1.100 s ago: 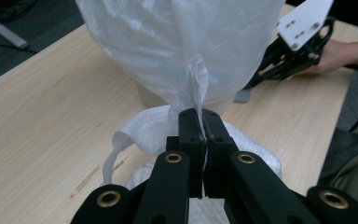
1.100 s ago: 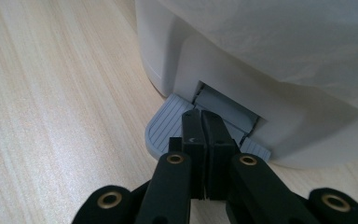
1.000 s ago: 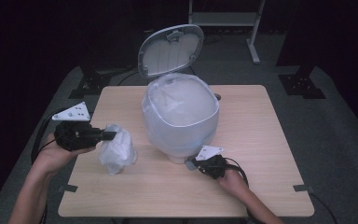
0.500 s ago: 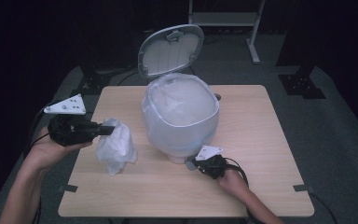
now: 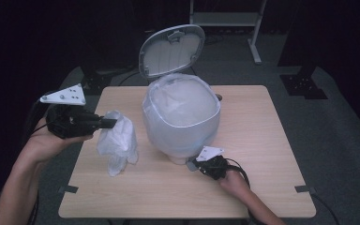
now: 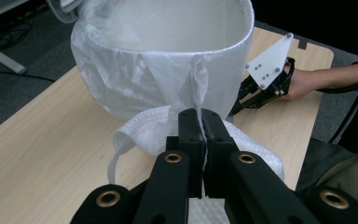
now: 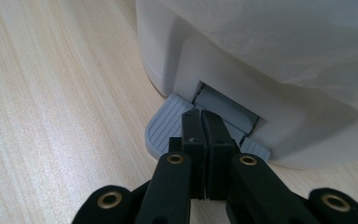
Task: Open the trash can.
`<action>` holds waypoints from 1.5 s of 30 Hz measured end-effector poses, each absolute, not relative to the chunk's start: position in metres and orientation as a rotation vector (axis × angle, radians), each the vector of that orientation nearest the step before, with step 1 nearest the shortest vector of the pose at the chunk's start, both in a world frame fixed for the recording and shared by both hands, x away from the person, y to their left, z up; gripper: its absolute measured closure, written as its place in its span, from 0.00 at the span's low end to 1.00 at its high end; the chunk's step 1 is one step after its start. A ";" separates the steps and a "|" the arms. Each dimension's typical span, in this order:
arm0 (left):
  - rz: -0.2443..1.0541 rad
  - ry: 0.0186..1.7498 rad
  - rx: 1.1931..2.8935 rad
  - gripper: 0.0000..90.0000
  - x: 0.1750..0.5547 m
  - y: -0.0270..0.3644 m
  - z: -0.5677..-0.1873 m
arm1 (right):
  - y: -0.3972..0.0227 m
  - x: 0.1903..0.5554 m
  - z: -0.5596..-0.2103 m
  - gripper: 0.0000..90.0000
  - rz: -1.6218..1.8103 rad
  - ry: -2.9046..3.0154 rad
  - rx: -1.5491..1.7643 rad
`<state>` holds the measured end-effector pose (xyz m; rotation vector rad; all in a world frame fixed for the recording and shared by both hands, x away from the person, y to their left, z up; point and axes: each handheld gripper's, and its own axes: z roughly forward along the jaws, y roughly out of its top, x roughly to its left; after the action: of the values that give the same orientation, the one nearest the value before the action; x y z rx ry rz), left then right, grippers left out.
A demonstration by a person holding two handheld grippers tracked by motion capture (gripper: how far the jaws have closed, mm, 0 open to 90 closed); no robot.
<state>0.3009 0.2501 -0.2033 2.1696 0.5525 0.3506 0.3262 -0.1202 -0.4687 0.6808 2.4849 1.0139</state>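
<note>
Two grippers are recorded at a pale wooden table [image 5: 272, 187], listed near to far.

Right gripper [image 7: 201, 122] — at the near right of the bin's base, held low over the table. Its jaws are closed flat together, nothing between them, and their tips are pressed on the grey ribbed pedal [image 7: 168, 126] that juts from the foot of the bin. The lid [image 5: 171, 49] is seen stood open at the far side, so the pedal is judged to be held down.

Left gripper [image 5: 112, 123] — at the near left, raised above the table. Its jaws are clamped on a thin gathered strip of white plastic bag [image 5: 117, 145], which hangs crumpled below them with its lower end near or on the tabletop; which, cannot be told. In the left gripper view the pinched film is seen running up between the fingertips [image 6: 190, 122].

White pedal bin [image 5: 180, 117] — at the table's middle, already lined with a translucent bag folded over its rim.

Step in hand, as judged: a loose bag is being lifted beside the opened bin. The next move calls for the bag to be carried rightward and over the rim while the pedal is kept pressed.
</note>
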 end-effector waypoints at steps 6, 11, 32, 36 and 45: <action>0.355 0.539 2.158 0.98 0.301 0.246 -0.189 | -0.120 0.327 -0.469 0.98 1.016 2.488 0.681; 0.364 0.532 2.173 0.98 0.302 0.241 -0.180 | -0.121 0.327 -0.469 0.98 1.020 2.489 0.682; 0.352 0.501 2.156 0.98 0.311 0.228 -0.153 | -0.121 0.327 -0.469 0.98 1.029 2.490 0.682; 0.362 0.489 2.154 0.98 0.311 0.223 -0.143 | -0.121 0.327 -0.469 0.98 1.028 2.489 0.680; 0.373 0.462 2.148 0.99 0.315 0.212 -0.128 | -0.122 0.328 -0.469 0.98 1.030 2.491 0.683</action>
<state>0.3147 0.2123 -0.1282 2.1482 0.4617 0.3730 0.3275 -0.1217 -0.4691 0.6835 2.4907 1.0300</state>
